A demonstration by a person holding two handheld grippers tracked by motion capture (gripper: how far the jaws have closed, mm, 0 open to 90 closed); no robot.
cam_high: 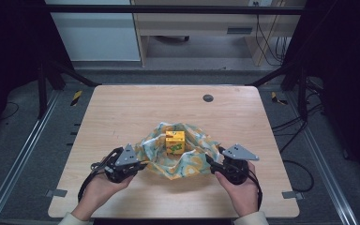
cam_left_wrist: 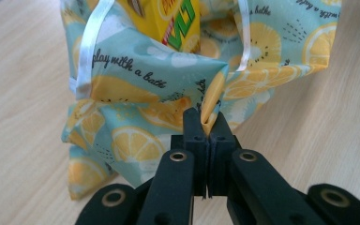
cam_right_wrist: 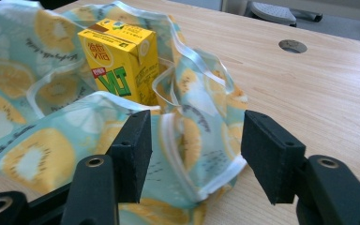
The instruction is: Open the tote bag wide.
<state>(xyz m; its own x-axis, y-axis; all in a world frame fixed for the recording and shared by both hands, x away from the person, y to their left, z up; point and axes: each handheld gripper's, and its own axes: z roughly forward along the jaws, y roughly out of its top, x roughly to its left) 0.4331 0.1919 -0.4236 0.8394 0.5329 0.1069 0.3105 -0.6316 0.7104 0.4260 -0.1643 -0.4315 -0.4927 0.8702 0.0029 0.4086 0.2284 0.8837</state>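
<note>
Lemon-print cloth bag point(cam_left_wrist: 136, 117) at frame centre is pinched by the left gripper point(cam_left_wrist: 208, 126); the right gripper point(cam_right_wrist: 194, 140), fingers spread, is poised astride its rim. Closing seems next, around the yellow drink carton point(cam_right_wrist: 122, 58).

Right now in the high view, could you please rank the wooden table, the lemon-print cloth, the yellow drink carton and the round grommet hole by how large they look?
1. Wooden table
2. Lemon-print cloth
3. Yellow drink carton
4. Round grommet hole, smallest, though it lies farther from the camera.
</note>
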